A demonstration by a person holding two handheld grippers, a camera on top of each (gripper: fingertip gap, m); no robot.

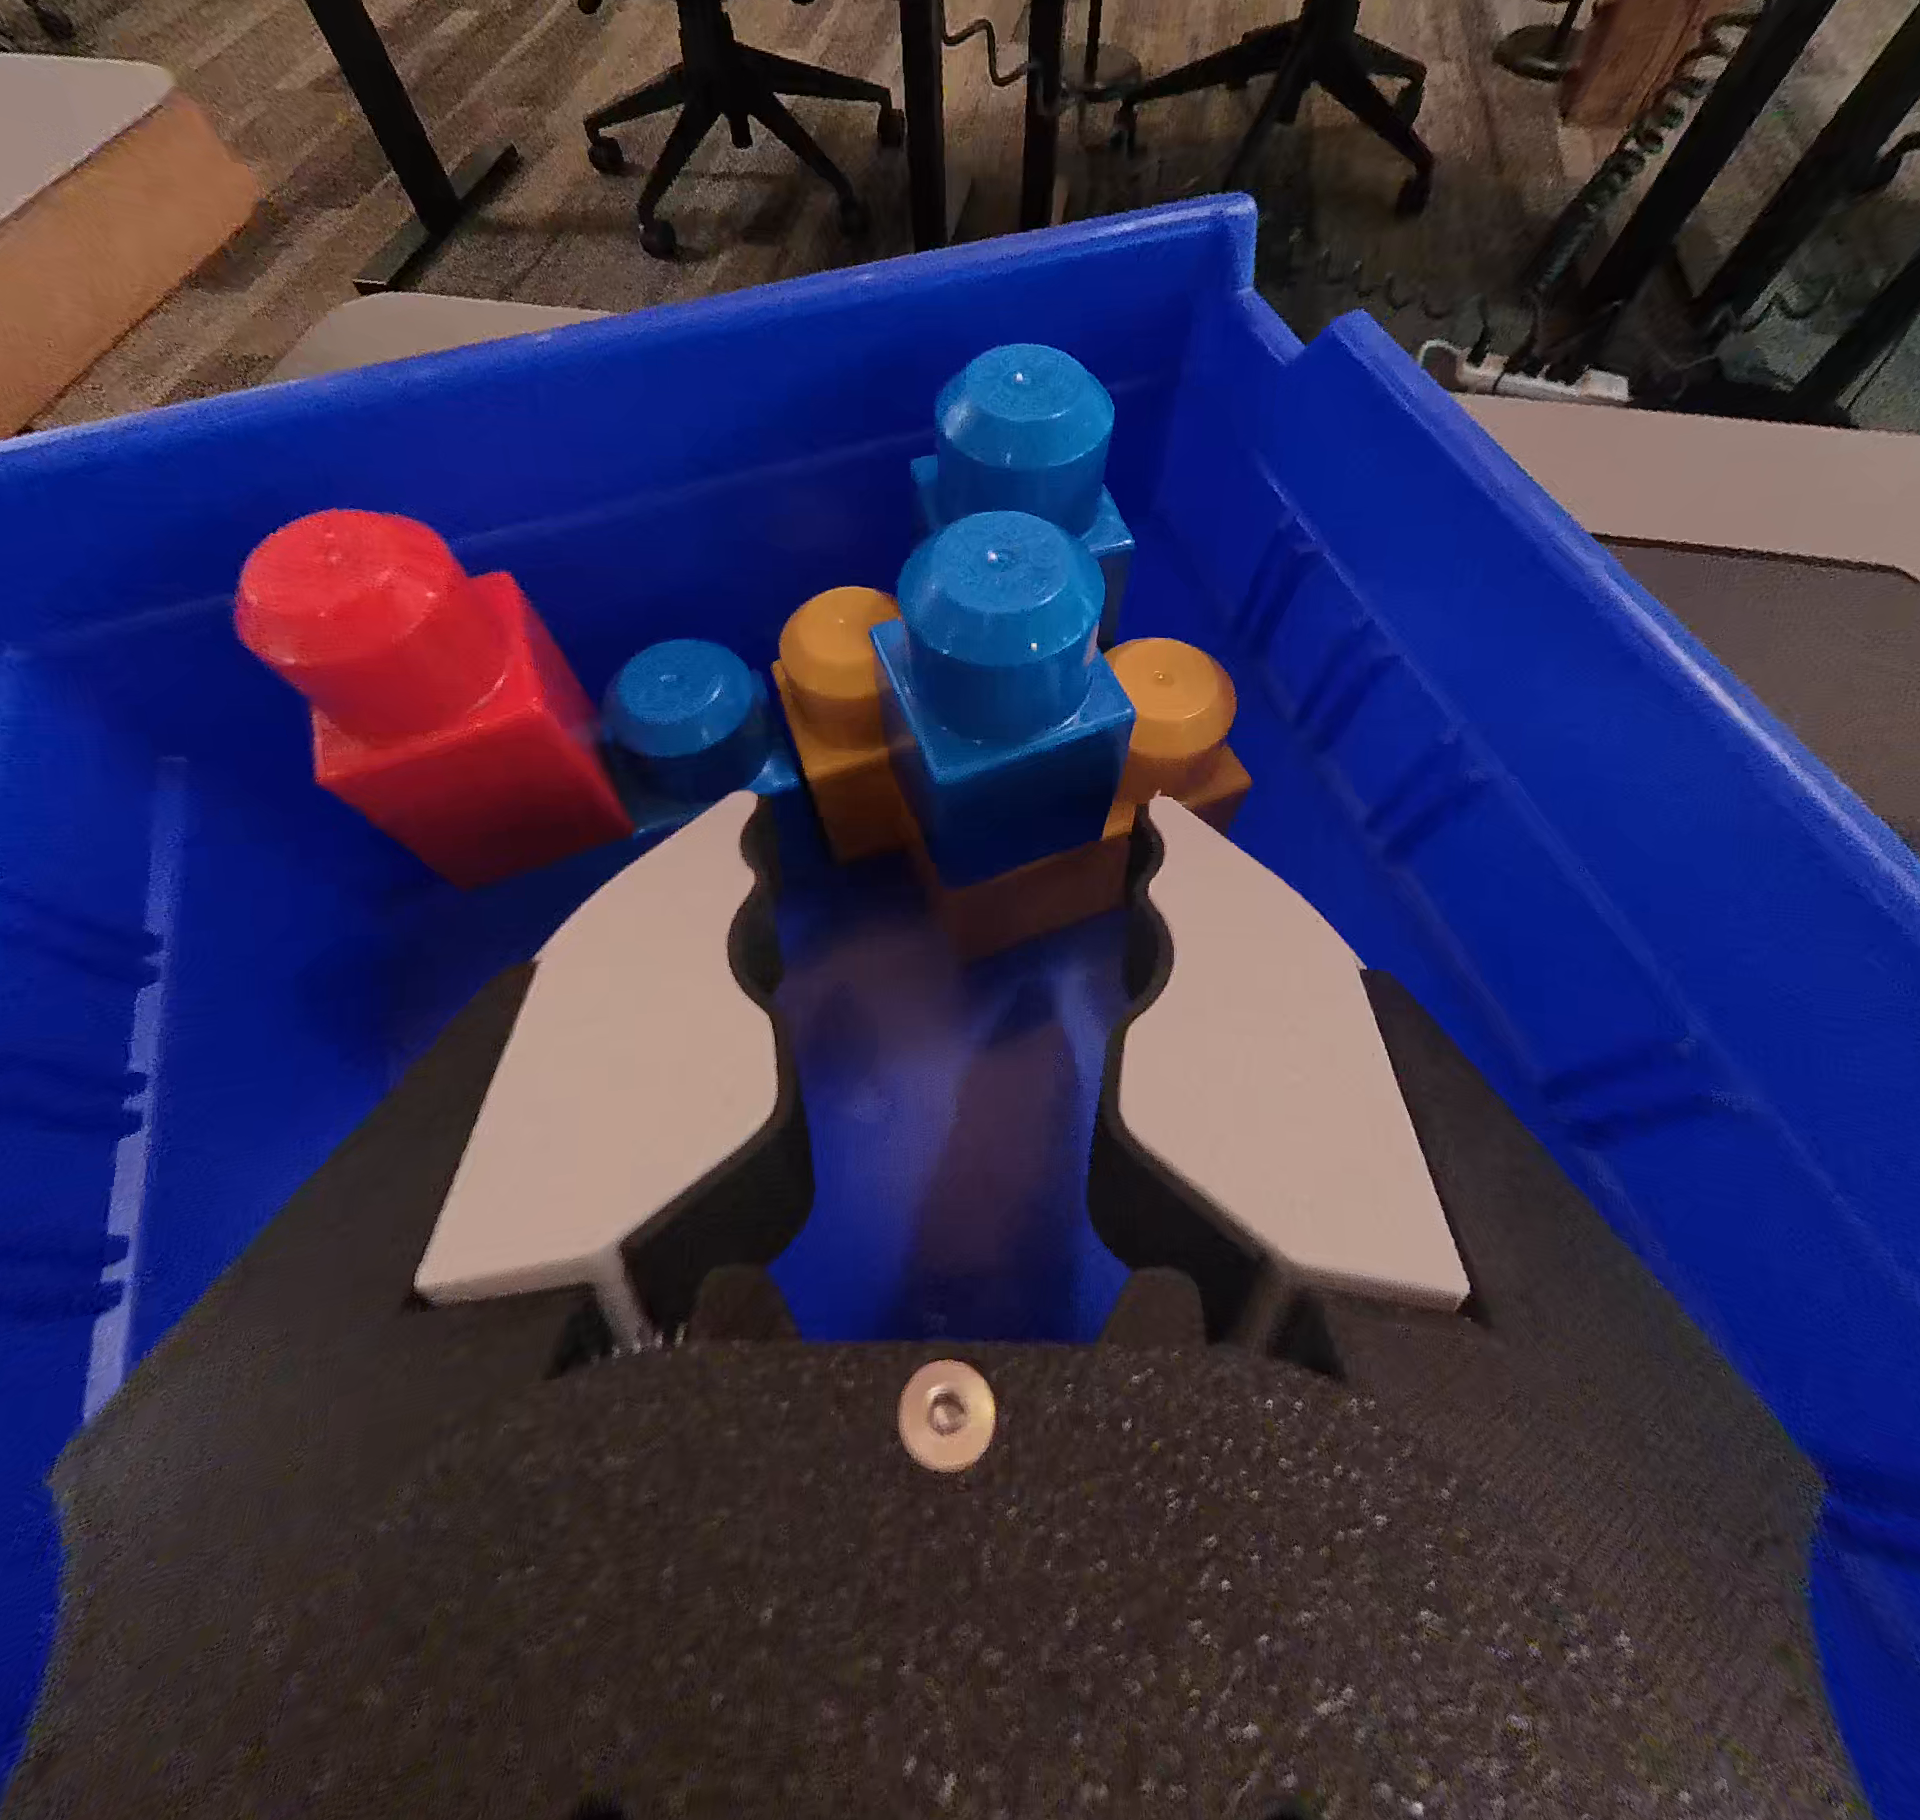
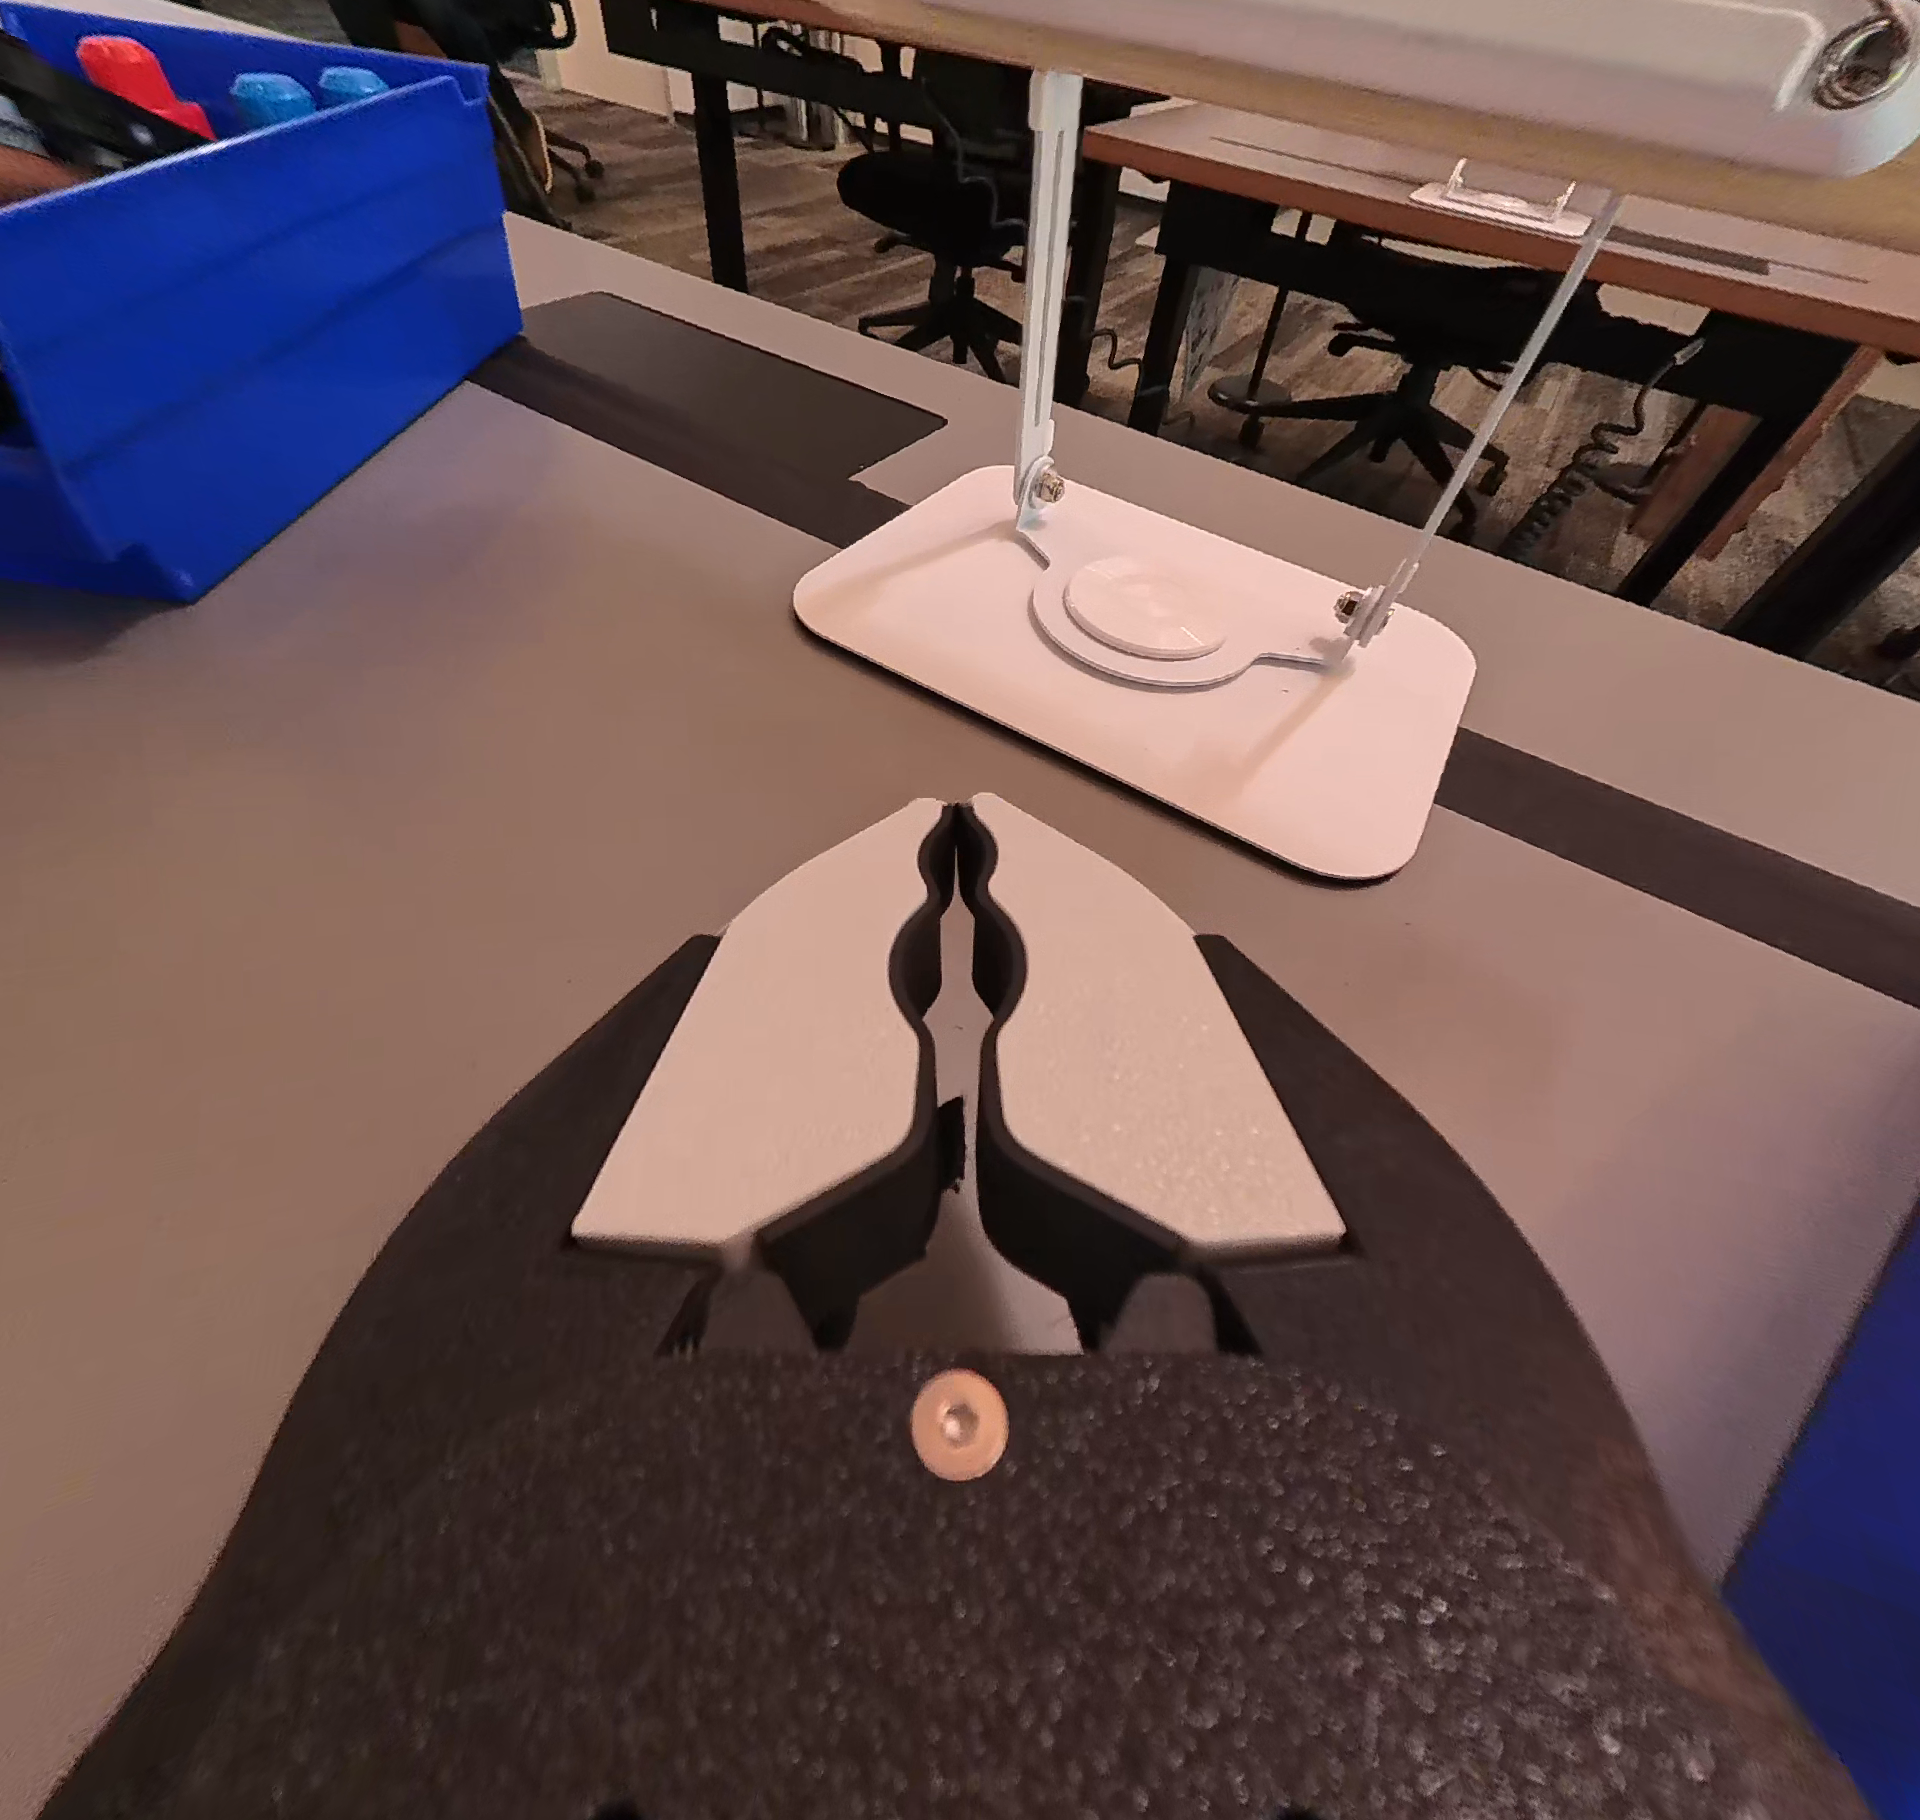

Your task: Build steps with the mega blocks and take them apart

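Two grippers we held: our left gripper [image 1: 951, 814] gaped open at the orange block [image 1: 1029, 897] inside the blue bin [image 1: 1455, 731]. Our right gripper [image 2: 961, 814] was closed, empty, above the table [image 2: 416, 731].

Left gripper [image 1: 945, 825], reaching up from the bottom of the frame, fingers spread wide apart; right gripper [image 2: 961, 809], lower centre of its frame, fingertips pressed together, holding nothing.

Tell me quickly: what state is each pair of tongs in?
Left tongs: open inside the blue bin, straddling the orange block.
Right tongs: shut, empty.
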